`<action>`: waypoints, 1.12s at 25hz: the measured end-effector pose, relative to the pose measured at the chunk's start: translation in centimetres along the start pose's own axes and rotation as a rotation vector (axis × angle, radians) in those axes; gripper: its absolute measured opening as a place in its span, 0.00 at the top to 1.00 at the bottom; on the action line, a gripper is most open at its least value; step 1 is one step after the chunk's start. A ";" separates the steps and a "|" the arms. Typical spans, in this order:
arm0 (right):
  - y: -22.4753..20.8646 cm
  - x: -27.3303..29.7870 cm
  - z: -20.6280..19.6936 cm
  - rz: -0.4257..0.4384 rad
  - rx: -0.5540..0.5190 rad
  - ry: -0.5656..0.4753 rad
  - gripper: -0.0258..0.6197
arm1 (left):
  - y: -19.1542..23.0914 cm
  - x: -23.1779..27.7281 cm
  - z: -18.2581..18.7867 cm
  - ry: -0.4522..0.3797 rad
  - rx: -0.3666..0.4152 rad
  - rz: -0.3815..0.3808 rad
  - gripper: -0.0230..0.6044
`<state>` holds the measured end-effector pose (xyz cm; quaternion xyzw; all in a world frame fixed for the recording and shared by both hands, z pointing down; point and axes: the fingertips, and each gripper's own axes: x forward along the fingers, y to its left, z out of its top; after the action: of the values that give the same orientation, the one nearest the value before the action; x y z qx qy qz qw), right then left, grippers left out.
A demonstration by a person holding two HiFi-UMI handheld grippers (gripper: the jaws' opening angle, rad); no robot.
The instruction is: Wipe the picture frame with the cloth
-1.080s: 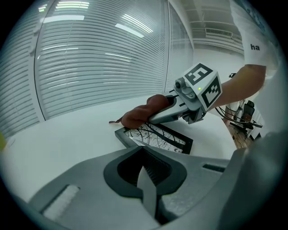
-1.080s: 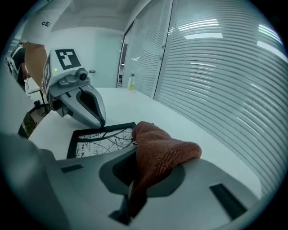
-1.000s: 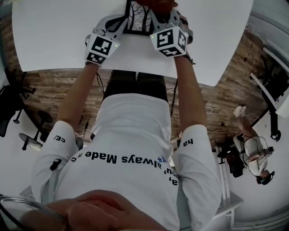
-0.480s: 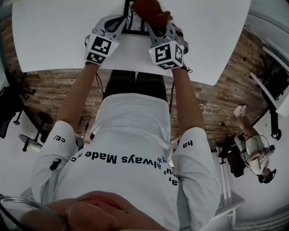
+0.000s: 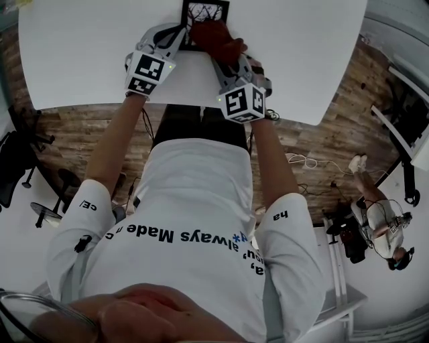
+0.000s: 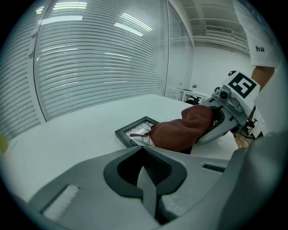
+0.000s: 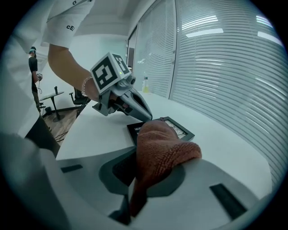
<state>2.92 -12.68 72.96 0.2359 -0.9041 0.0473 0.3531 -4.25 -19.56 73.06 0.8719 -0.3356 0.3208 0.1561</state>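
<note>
A small black picture frame (image 5: pixel 203 15) lies flat on the white table (image 5: pixel 80 53). The dark red cloth (image 5: pixel 218 39) is bunched on the frame's near right part, and my right gripper (image 5: pixel 228 57) is shut on it. In the right gripper view the cloth (image 7: pixel 162 150) bulges out of the jaws and hides the frame's (image 7: pixel 180 130) near edge. My left gripper (image 5: pixel 178 39) is shut with nothing in it, its tip against the frame's left side. The left gripper view has the frame (image 6: pixel 134 131) just ahead, with the cloth (image 6: pixel 180 132) draped over its right half.
The table's near edge (image 5: pixel 201 110) runs just behind both grippers, with wood floor below it. A small bottle (image 7: pixel 145 84) stands far off on the table by the blinds. Office chairs (image 5: pixel 40 201) and another person (image 5: pixel 379 228) are on the floor to the sides.
My right gripper has pulled the cloth back toward me across the frame, uncovering more of the picture. My left gripper has stayed at the frame's left side.
</note>
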 end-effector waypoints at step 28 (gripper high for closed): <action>-7.0 -18.8 21.2 -0.213 0.299 -0.354 0.91 | -5.6 -17.7 22.4 -0.431 -0.135 -0.066 0.96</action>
<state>5.09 -16.82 44.16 0.3843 -0.9048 0.1010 0.1532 -0.27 -17.82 44.28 0.9183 -0.3531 0.0988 0.1491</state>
